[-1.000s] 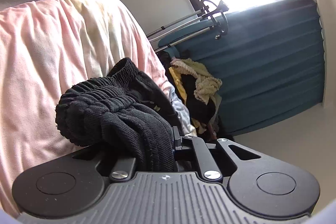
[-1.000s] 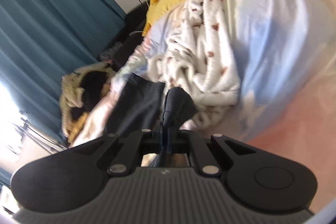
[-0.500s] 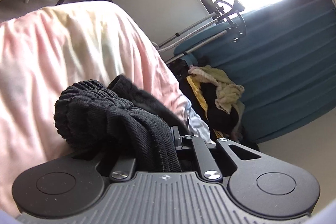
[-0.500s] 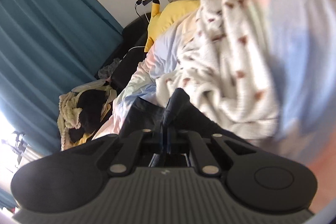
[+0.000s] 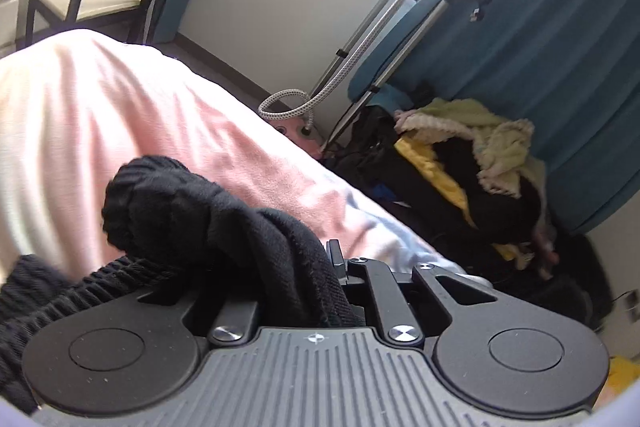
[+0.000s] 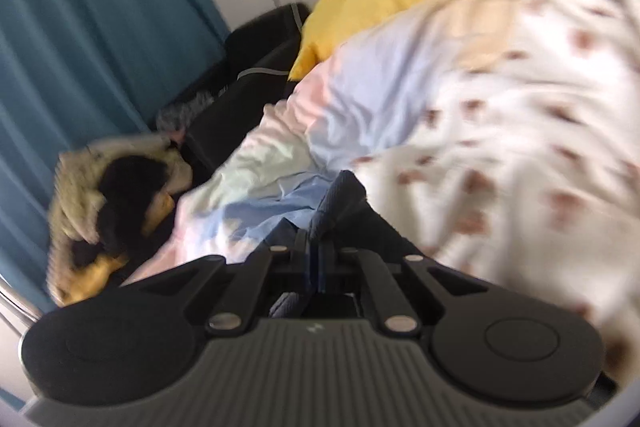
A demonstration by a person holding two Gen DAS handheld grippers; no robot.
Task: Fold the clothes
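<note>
The left gripper (image 5: pixel 316 267) is closed on a thick bunch of the black knit garment (image 5: pixel 192 211); the cloth fills the gap between its jaws and spills over the left side of the tool. This garment sits just above the pink bed cover (image 5: pixel 120 107), and its ribbed edge hangs down at the lower left.

The right gripper (image 6: pixel 316 247) is closed tight on a thin fold of the same dark garment (image 6: pixel 340 199), with the jaws almost together. Here the fold stands up just in front of the white blanket with brown spots (image 6: pixel 520 127), which lies on the bed cover. A yellow plush toy (image 6: pixel 380 7) lies behind that blanket. Beside the bed, near the teal curtain (image 5: pixel 540 47), is a pile of clothes (image 5: pixel 472 163).
</note>
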